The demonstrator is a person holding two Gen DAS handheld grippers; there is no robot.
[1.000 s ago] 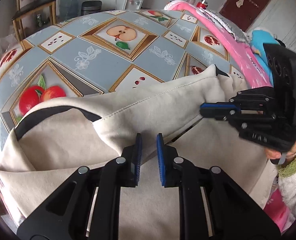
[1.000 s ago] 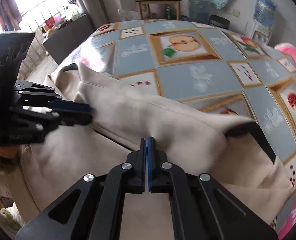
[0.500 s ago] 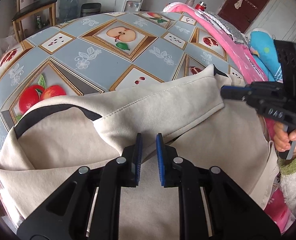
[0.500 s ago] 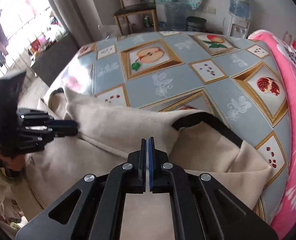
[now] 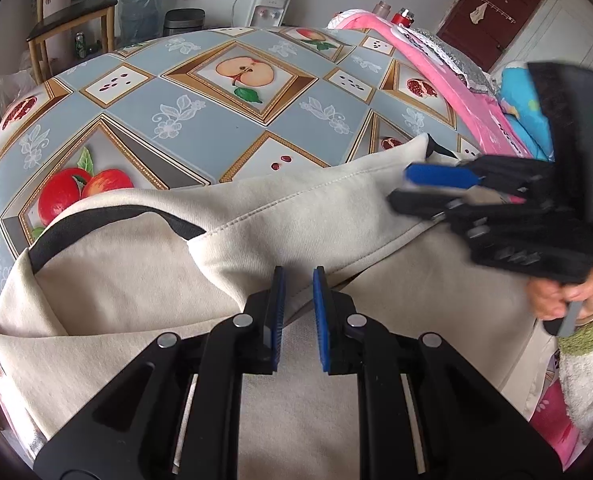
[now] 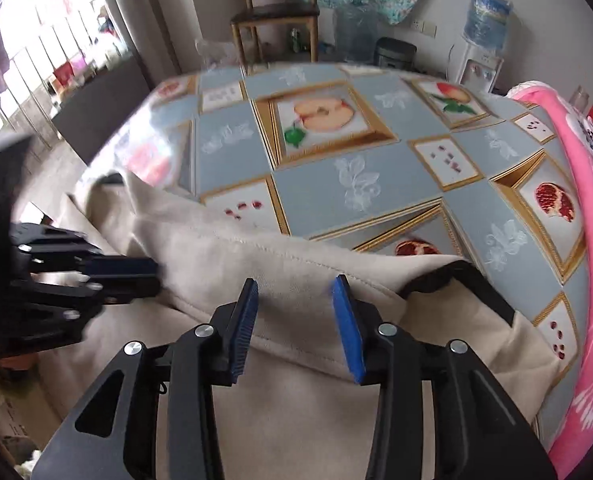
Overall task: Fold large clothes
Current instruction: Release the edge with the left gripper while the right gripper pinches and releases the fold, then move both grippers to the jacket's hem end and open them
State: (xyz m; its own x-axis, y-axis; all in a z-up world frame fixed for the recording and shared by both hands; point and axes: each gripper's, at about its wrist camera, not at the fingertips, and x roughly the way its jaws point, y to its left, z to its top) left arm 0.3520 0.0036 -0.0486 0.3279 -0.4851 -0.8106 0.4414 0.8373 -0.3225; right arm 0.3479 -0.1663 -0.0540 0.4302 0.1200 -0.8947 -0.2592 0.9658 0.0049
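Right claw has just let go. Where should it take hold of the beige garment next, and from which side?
Judging by how it lies, grip the stitched edge of the folded-over flap on the beige garment, just ahead of the opening right claw, nothing between its pads. Come from above and the near side: that edge stands raised off the layer beneath, so a pad could slip under.

Table (image 5: 200, 128) wearing blue-grey cloth with fruit pictures; big cream top (image 5: 144, 280) with black edges lying on near side, partly folded over; pink blanket (image 5: 468, 92) lying along right edge.
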